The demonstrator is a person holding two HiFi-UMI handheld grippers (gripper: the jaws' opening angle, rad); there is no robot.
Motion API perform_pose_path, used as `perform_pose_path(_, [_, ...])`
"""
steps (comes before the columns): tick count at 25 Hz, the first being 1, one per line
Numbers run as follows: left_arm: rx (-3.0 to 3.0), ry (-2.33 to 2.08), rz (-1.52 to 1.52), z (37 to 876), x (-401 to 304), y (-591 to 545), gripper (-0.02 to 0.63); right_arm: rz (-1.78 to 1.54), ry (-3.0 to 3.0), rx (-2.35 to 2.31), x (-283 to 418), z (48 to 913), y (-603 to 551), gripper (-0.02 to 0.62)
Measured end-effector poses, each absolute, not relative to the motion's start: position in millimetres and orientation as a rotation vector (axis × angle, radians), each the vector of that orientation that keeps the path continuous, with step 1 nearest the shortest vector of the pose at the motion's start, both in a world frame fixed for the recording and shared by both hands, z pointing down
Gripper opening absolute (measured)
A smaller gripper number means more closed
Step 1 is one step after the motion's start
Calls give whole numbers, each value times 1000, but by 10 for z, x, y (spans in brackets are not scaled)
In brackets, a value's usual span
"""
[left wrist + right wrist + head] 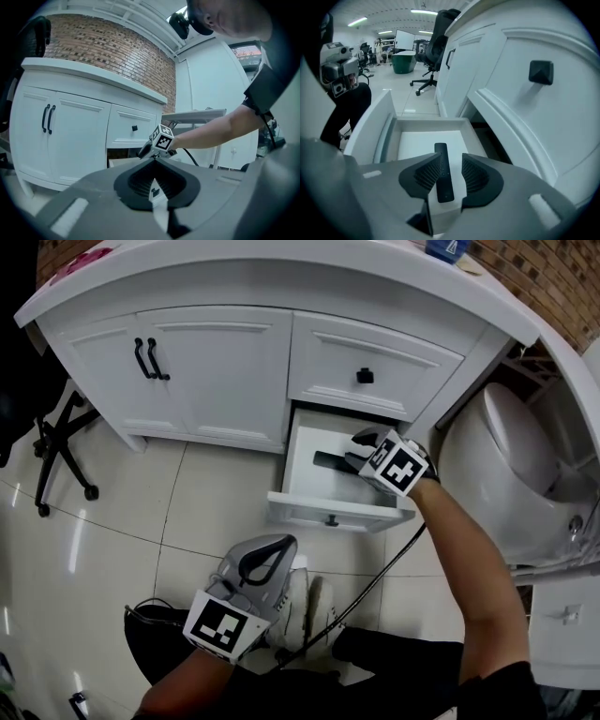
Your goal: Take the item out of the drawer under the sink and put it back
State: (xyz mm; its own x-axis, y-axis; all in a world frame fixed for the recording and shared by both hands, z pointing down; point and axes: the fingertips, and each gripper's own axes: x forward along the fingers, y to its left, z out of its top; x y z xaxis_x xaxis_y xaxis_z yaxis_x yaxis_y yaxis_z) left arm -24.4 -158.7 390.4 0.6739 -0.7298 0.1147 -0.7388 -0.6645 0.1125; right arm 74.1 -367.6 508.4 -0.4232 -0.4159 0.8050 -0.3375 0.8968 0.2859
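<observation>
**Status of the task**

1. The lower drawer (pixel 328 512) of the white vanity cabinet (pixel 216 362) stands pulled out. The opening step is complete.
2. The item, a slim black remote control (pixel 443 176), lies flat on the white floor of that drawer, lengthwise from front to back. It is the only thing visible in the drawer.
3. Your right gripper (pixel 356 457) is angled down into the drawer, directly over the remote. Its fingers (pixel 424 176) are spread, one on each side of the remote. The left one lies close beside it and a clear gap shows at the right one. No pinch is applied, and the remote rests on the drawer floor, not in the gripper.
4. Your left gripper (pixel 272 549) is held low near your lap, well apart from the cabinet. Its fingers are pressed together with nothing between them. It takes no part in the work at present.

**Assessment**

The pictures do not settle which half of the cycle this is. Spread fingers straddling a remote at rest fit either an approach before the first lift or a release after the return.

- If the lift is still pending, close on the remote, raise it clear of the drawer walls, then set it back.
- If the return is done, only withdrawal remains, plus closing the drawer if required.
</observation>
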Motion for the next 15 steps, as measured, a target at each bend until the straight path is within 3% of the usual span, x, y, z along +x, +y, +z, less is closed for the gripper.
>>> perform_pose_path(15, [2699, -1206, 115, 4081, -252, -1726, 5, 118, -2003, 329, 718, 5949, -3707, 190])
